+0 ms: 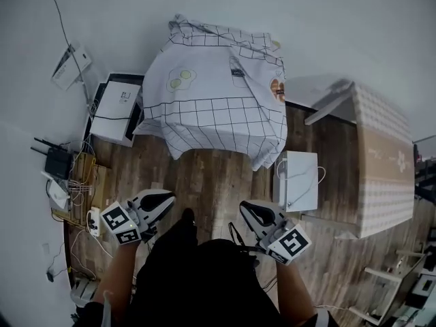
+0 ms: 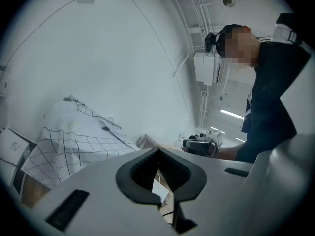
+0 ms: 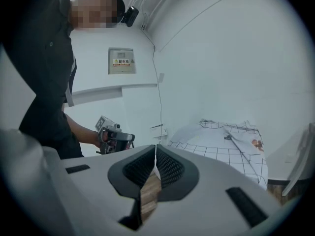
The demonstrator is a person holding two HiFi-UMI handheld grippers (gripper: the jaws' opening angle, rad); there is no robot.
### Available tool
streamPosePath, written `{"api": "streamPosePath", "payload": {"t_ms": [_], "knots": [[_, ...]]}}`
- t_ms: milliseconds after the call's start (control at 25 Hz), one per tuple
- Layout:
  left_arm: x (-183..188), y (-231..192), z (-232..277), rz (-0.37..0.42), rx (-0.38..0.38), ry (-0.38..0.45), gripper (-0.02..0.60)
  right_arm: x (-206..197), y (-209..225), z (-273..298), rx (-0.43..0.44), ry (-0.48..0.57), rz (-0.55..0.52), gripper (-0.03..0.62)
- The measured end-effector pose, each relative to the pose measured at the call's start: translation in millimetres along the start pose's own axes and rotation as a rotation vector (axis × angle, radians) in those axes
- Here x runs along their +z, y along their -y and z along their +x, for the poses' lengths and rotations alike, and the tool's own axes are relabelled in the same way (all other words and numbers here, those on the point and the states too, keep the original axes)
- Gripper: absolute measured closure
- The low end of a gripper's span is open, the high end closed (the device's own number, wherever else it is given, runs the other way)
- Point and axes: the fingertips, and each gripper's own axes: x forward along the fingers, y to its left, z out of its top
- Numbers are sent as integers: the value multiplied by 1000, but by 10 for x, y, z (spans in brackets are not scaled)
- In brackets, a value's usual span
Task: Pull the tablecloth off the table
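Wooden floor (image 1: pixel 204 176), tablecloth (image 1: pixel 218 107) well ahead of left gripper (image 1: pixel 163 200) and right gripper (image 1: pixel 248 210), both closed, empty

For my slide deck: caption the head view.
Left gripper and right gripper, shut and empty, short of the draped checked tablecloth.

The tablecloth (image 1: pixel 218 107) is thin, creased cloth, matt white with a black grid. Around it the floor (image 1: pixel 204 179) is smooth brown wood planking.

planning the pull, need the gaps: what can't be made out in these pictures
Table: head view, the tablecloth covers it all.
Orange print near the cloth's right edge: head view, too small.
Wall sign: right gripper view, text too small.
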Motion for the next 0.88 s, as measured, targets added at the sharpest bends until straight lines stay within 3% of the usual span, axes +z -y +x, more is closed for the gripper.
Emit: {"api": "streamPosePath", "payload": {"t_ms": [200, 440, 680, 880], "knots": [[242, -543, 183, -3, -3, -3, 569, 137, 380, 311, -29, -12, -55, 572], [408, -773, 581, 5, -53, -36, 569, 211, 888, 414, -72, -9, -43, 572], [677, -1114, 1125, 6, -26, -48, 569, 508, 1511, 595, -30, 63, -14, 572], [996, -1412, 1654, 22, 23, -84, 569, 735, 2225, 758, 38, 54, -49, 572]]}}
